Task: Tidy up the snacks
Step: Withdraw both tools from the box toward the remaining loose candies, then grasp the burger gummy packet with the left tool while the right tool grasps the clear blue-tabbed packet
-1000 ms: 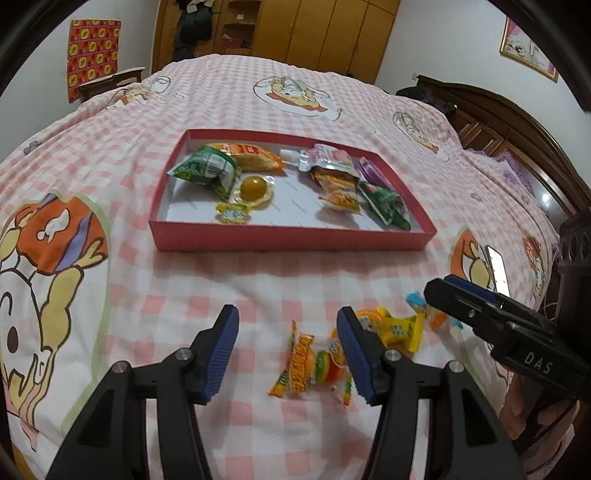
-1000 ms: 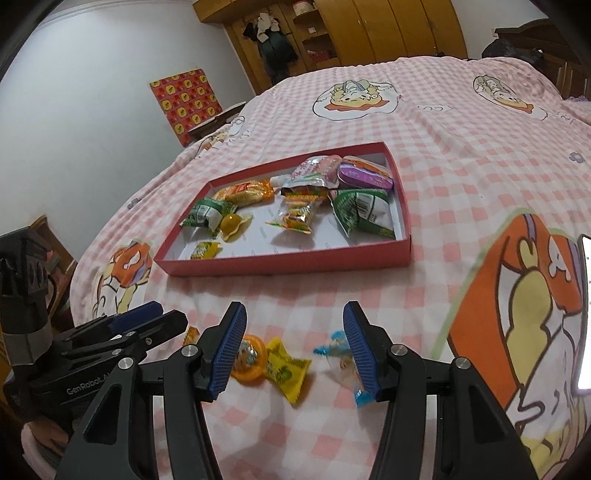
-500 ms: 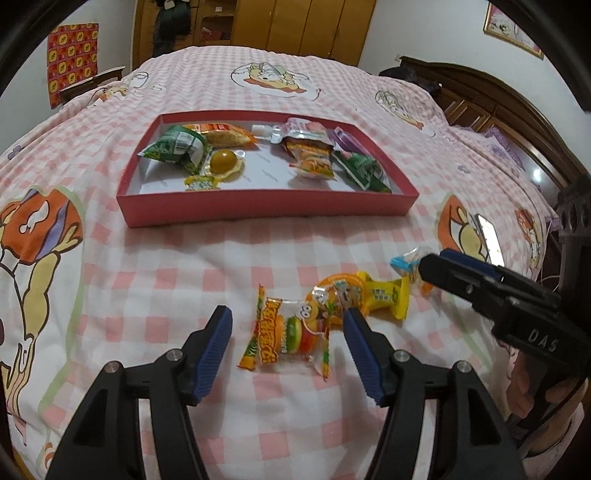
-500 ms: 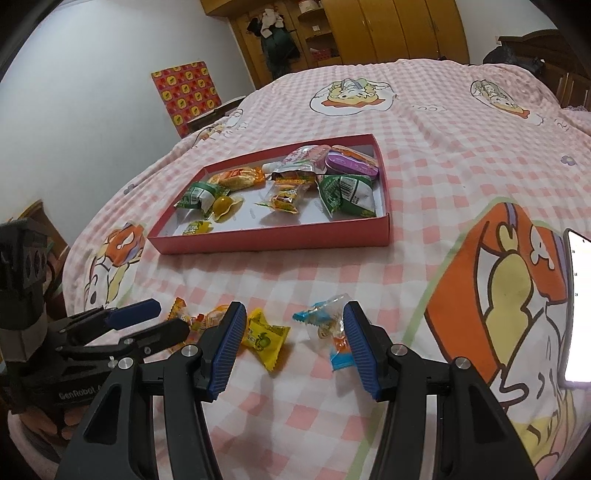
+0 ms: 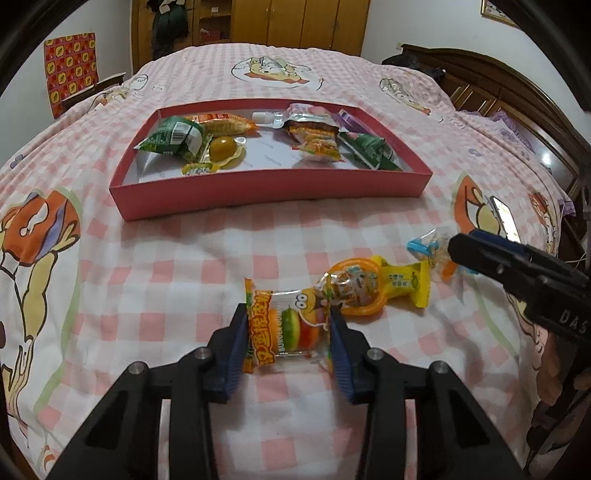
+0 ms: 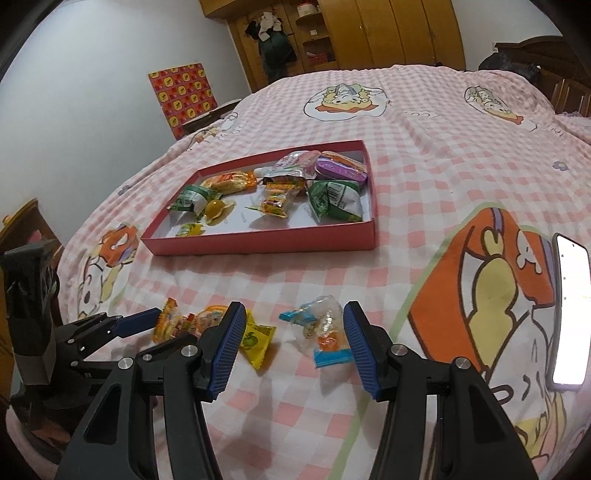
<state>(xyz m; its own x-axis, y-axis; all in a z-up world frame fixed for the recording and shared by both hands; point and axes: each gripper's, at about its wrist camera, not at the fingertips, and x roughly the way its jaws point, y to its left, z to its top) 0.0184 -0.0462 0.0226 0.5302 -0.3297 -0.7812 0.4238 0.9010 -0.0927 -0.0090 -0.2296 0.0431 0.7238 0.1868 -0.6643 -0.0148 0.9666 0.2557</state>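
A red tray [image 5: 258, 188] [image 6: 258, 242] with several snack packets stands on the bed. My left gripper [image 5: 288, 332] has its jaws around a burger gummy packet [image 5: 284, 328] lying on the bedspread, pads at its two ends. An orange ring candy [image 5: 360, 288] and a yellow packet [image 5: 404, 282] lie just right of it. My right gripper [image 6: 291, 336] is open, low over the bed, with a clear blue-ended packet [image 6: 325, 332] between its fingers beside the right pad. The yellow packet [image 6: 255, 341] shows by its left pad.
A lit phone [image 6: 570, 314] lies on the bedspread at the right. A dark wooden headboard [image 5: 517, 96] runs along the bed's far right. Wardrobes [image 6: 388, 33] stand behind the bed. Each gripper shows in the other's view: the right gripper [image 5: 517, 273], the left gripper [image 6: 110, 328].
My left gripper has moved forward and down over the burger gummy packet and narrowed its jaws around it. My right gripper has dropped closer to the clear blue-ended packet.
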